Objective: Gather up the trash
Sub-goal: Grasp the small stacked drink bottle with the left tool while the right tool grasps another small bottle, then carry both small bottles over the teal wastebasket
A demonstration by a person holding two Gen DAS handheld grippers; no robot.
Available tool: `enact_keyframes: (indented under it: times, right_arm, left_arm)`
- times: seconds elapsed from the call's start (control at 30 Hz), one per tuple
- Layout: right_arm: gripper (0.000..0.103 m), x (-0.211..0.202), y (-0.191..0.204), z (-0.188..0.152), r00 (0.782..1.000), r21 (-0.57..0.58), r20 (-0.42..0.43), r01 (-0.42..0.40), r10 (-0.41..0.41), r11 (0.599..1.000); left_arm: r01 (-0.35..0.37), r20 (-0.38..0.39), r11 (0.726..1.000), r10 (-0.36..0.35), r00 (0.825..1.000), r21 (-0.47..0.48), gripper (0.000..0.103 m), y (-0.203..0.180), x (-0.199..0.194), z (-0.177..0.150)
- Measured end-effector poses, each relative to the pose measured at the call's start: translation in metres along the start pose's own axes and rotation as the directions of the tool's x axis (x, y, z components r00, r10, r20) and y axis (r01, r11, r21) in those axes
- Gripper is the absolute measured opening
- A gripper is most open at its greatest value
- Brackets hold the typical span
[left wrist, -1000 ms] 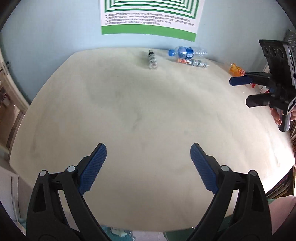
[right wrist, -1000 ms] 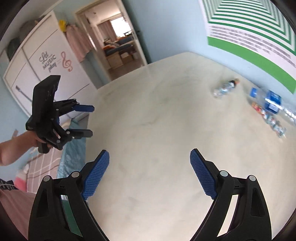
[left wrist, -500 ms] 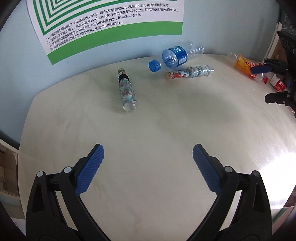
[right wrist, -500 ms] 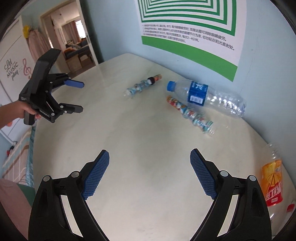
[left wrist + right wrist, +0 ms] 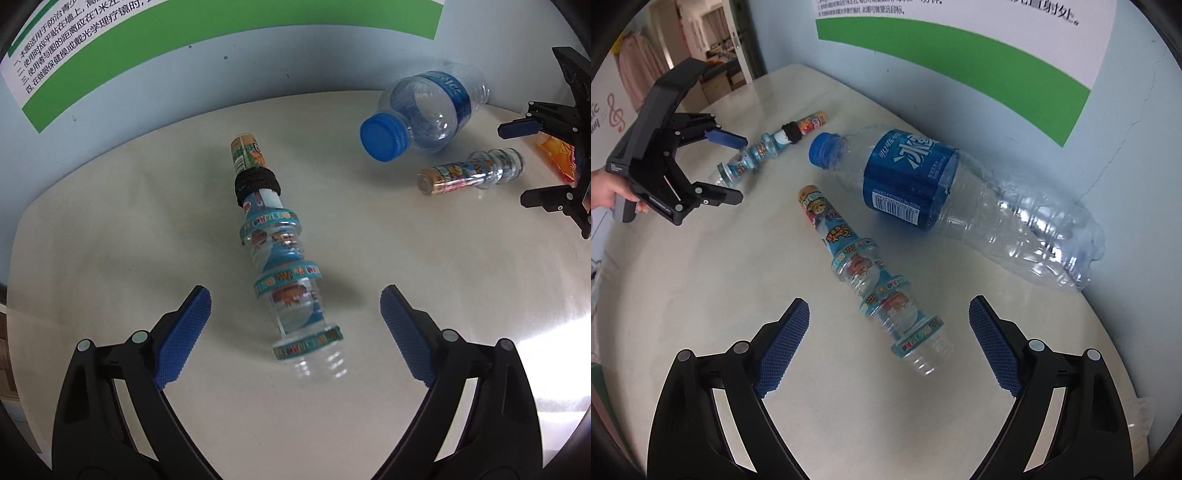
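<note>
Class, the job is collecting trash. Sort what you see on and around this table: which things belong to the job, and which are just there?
Belong to the job:
- banded bottle
- second slim bottle
- big water bottle
- orange bottle
- left gripper, right gripper, both open

Just there:
- wall poster
- table
- doorway

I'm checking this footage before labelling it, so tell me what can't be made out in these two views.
- Orange-labelled bottle: left wrist view, mostly hidden behind the right gripper and cut by the frame edge; absent from the right wrist view.
- Banded bottle: left wrist view, its near end is motion-blurred.
- Poster: cut off by the top edge in both views; its small print is unreadable.
- Person's hand: right wrist view, cut by the left edge.
</note>
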State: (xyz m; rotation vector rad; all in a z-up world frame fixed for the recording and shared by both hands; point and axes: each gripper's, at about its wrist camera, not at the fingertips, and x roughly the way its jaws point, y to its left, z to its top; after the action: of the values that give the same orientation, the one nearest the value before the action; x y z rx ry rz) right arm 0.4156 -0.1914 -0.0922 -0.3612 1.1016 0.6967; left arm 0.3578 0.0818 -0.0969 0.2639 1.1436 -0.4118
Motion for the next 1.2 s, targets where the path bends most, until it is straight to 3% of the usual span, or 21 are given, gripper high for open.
enact_keyframes:
  times: [0.1,0.2,0.27,0.3,0.37,0.7,1.07,1.2]
  right_arm:
    - [0.072,0.018,-0.002,-0.001,0.998,-0.019,-0.067,-0.018,0.017,1.000]
    - [0.067,0.020,0.003,-0.001,0.999,-0.052,-0.047,-0.017,0.014,0.998]
    - [0.057,0.019,0.007,-0.003,0.999,-0.055,-0.033,-0.021,0.019,0.998]
    - [0.046,0.018,0.008,-0.002,0.999,-0.055,-0.029,-0.025,0.023,0.998]
    - [0.038,0.016,0.013,-0.004,0.999,-0.058,-0.032,-0.032,0.030,0.998]
    - [0.034,-0.015,0.042,-0.023,0.994,-0.064,-0.042,-0.101,0.098,0.993]
    - [0.034,-0.085,0.079,-0.044,0.990,-0.107,0.022,-0.139,0.142,0.984]
    - [0.034,-0.104,0.104,-0.038,0.984,-0.160,0.051,-0.159,0.169,0.974]
  left_arm:
    - [0.020,0.024,0.999,-0.019,1.000,-0.027,0.084,0.007,0.005,0.004]
    - [0.016,0.038,0.999,-0.014,0.999,-0.030,0.079,0.008,0.005,0.008]
    - [0.020,0.048,1.000,-0.020,0.999,-0.016,0.061,0.005,0.003,0.009]
    - [0.024,0.049,1.000,-0.024,0.999,-0.009,0.055,0.003,0.001,0.010]
    - [0.032,0.042,0.999,-0.032,0.999,0.001,0.031,-0.001,-0.001,0.011]
    - [0.009,0.042,0.996,-0.013,0.999,0.086,0.031,-0.031,-0.032,-0.012]
    - [-0.116,0.105,0.988,0.106,0.989,0.097,0.031,-0.072,-0.127,-0.064]
    - [-0.167,0.129,0.982,0.156,0.979,0.085,0.031,-0.066,-0.169,-0.104]
